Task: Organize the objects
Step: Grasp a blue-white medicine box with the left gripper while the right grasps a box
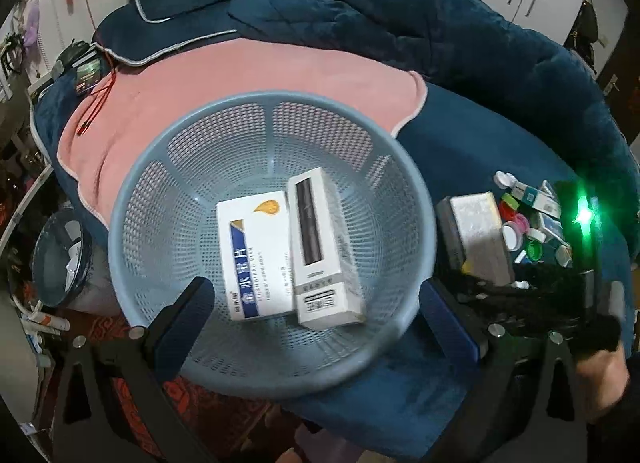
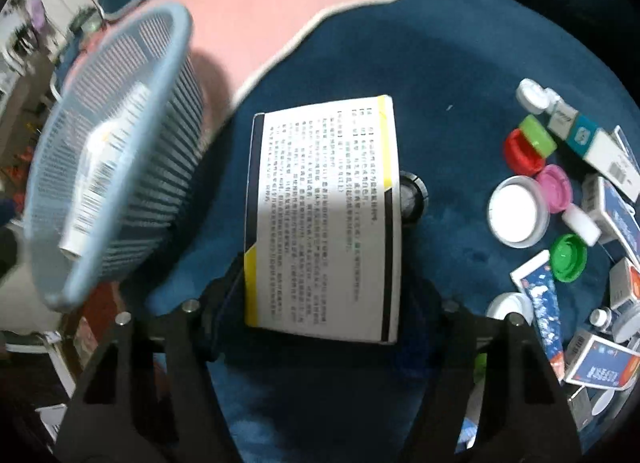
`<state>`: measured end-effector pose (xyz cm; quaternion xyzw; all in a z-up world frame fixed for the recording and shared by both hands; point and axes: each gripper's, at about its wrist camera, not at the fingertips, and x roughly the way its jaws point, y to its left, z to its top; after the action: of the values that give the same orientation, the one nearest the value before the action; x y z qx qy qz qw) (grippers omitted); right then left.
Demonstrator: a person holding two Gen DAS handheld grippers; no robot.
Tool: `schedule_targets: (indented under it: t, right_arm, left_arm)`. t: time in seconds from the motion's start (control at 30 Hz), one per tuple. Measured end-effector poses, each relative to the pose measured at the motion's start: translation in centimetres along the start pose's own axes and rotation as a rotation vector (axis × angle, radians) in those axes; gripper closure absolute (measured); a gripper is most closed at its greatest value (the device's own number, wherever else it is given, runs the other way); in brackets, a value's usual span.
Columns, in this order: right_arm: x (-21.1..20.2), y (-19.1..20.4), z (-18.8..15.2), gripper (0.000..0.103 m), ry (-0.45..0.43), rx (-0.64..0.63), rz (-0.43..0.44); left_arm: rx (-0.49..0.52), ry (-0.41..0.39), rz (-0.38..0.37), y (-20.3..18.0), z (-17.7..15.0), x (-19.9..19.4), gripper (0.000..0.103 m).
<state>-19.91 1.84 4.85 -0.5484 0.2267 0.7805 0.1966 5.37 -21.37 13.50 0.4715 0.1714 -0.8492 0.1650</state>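
between right tongs (image 2: 324, 295) | printed box (image 2: 324, 219) | pads gripping sides

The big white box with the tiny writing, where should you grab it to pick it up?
Grab the white box by its two long side edges, coming straight down from above. It lies flat on the blue blanket, so only the sides offer something to squeeze. The right tool already straddles its near end, one finger at each side.
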Motion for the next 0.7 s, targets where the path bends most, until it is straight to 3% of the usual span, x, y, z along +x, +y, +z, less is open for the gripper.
schedule_targets:
  t: [0.27,0.43,0.7]
  right_arm:
    - [-8.5,-4.6,-1.5,0.034,-0.133,0.139,0.043]
    - [-12.9,-10.9,-4.4,0.034,-0.186,0.288,0.048]
    - [-17.0,-20.3,-8.7,0.034,-0.286,0.545,0.083]
  left_arm:
    - [0.101,0.009,-0.104,-5.7,1.1,0.8,0.000]
    - [0.228,0.054,-0.225,-12.2,3.0,3.1,0.000]
    - [0.496,0.232,-0.382,-25.1,6.6,9.4,0.000]
